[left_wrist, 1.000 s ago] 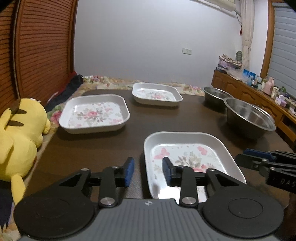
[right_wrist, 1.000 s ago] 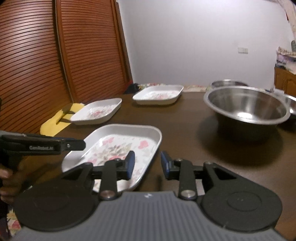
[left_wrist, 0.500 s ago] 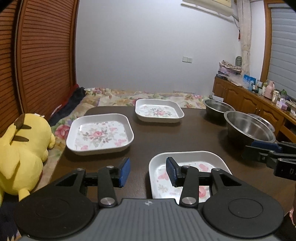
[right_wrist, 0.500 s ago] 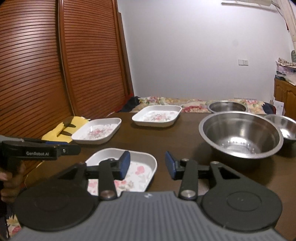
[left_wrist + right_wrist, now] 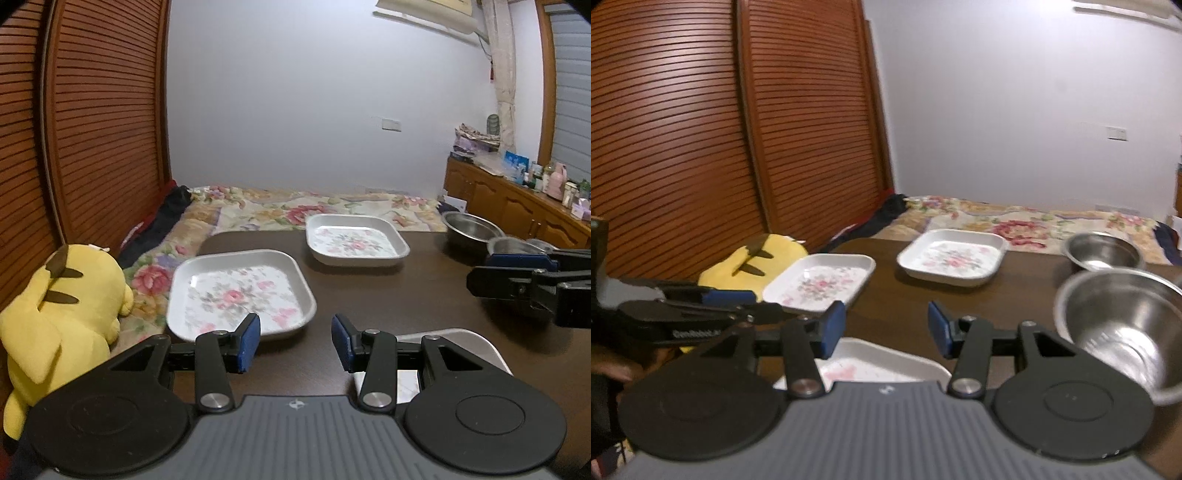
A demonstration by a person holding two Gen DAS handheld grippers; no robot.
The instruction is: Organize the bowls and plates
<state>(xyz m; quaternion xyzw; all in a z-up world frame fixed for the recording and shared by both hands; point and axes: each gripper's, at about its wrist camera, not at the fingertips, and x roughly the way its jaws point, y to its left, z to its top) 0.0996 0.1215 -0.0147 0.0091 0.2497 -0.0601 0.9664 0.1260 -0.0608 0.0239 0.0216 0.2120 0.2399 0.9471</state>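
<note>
White square plates with raised rims and pink floral print sit on the dark brown table [image 5: 388,295]. Nearest plate [image 5: 886,360]: directly below both grippers, only its far rim and a pink patch visible. Left plate [image 5: 240,291]: near the table's left edge, rose motif at centre. Far plate [image 5: 356,240]: at the table's far edge, same pattern.

Steel bowls, right side: large bowl [image 5: 1123,325], shiny and deep, with a smaller bowl [image 5: 1102,251] just behind it.

Left gripper [image 5: 295,341]: jaws apart, nothing between the blue pads. Right gripper [image 5: 886,328]: jaws opening, nothing between them.

Yellow plush toy [image 5: 55,314] lies beside the table's left edge, off the table.
</note>
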